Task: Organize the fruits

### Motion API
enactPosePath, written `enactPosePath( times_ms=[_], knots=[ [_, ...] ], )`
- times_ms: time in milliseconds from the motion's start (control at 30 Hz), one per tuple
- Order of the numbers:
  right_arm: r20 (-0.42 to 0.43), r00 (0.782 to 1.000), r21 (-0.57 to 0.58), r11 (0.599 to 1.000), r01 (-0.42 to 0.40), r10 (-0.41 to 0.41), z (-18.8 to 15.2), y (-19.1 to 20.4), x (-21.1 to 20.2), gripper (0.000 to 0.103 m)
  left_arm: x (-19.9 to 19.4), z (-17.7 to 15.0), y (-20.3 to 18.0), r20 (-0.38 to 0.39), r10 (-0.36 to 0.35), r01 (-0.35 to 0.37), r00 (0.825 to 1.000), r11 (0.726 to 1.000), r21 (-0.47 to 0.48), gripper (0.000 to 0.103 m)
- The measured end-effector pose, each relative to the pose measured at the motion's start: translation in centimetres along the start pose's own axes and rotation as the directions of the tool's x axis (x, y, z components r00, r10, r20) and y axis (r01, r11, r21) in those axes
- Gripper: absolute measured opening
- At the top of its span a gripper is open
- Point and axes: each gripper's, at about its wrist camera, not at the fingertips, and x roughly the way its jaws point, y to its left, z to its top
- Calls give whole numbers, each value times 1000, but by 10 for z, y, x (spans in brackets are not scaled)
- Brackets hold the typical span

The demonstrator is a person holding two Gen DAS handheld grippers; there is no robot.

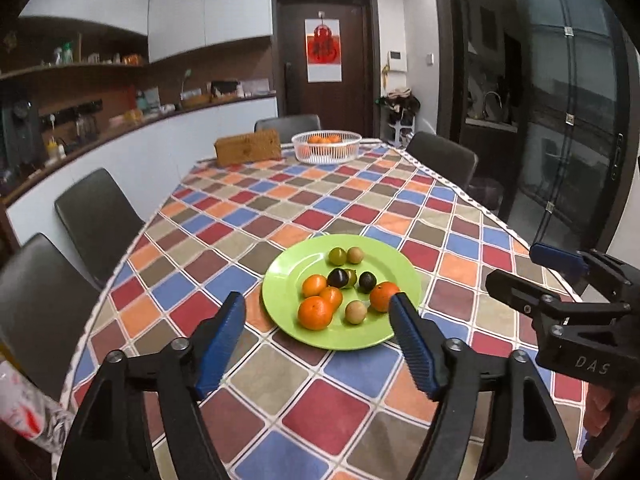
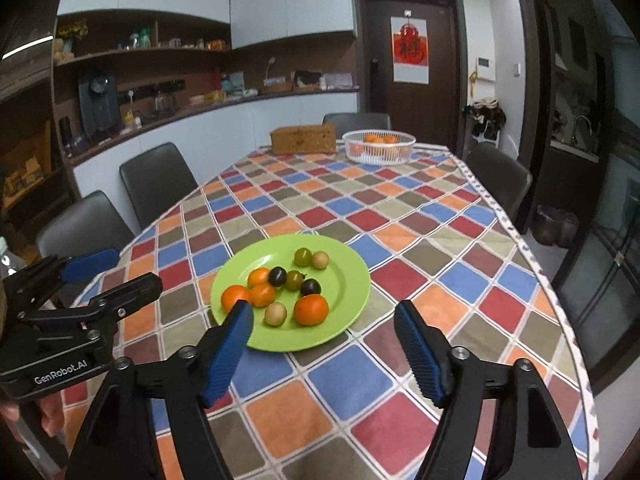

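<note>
Nearest: left gripper [image 1: 318,306], jaws wide apart, nothing between them, held above the checked cloth [image 1: 340,416]. Right gripper [image 2: 324,314] the same, wide and empty, beside it. Just ahead, a green plate [image 1: 288,280] with four oranges [image 1: 315,312], two dark fruits, two green and two tan ones. At the far end, a white basket [image 1: 326,146] holding oranges, next to a wicker box [image 1: 248,147].
</note>
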Motion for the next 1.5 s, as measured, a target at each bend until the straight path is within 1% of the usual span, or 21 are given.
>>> enactPosePath(
  times_ms=[167,400,667,867,1133,1233,1400,1433,1500],
  knots=[
    [22,1000,-1,1000,0,0,-11,2,-33,77,-28,-11,-11,25,-2,1,1000,1000,19,80],
    [28,1000,-19,1000,11,-10,-33,5,-66,78,-61,-27,-21,45,-4,5,999,1000,-30,84],
    [60,998,-30,999,25,-23,-54,6,-104,78,-91,-45,-34,70,12,-10,997,1000,-29,87],
    [66,998,-26,999,19,-17,-69,7,-121,78,-106,-57,-40,78,13,-11,997,999,-30,87],
    [82,996,-20,1000,22,-21,-77,5,-135,78,-117,-64,-45,87,21,-19,996,999,-30,88],
    [87,996,-19,1000,21,-19,-79,4,-138,78,-120,-66,-45,93,30,-26,995,999,-36,91],
    [98,995,-19,1000,17,-15,-81,5,-144,78,-128,-70,-47,90,17,-15,996,999,-32,94],
    [98,995,-20,1000,16,-14,-81,5,-144,78,-128,-70,-47,88,18,-16,996,999,-32,97],
    [99,995,-21,1000,16,-14,-82,6,-148,78,-130,-71,-47,89,18,-15,996,999,-35,99]
  ],
)
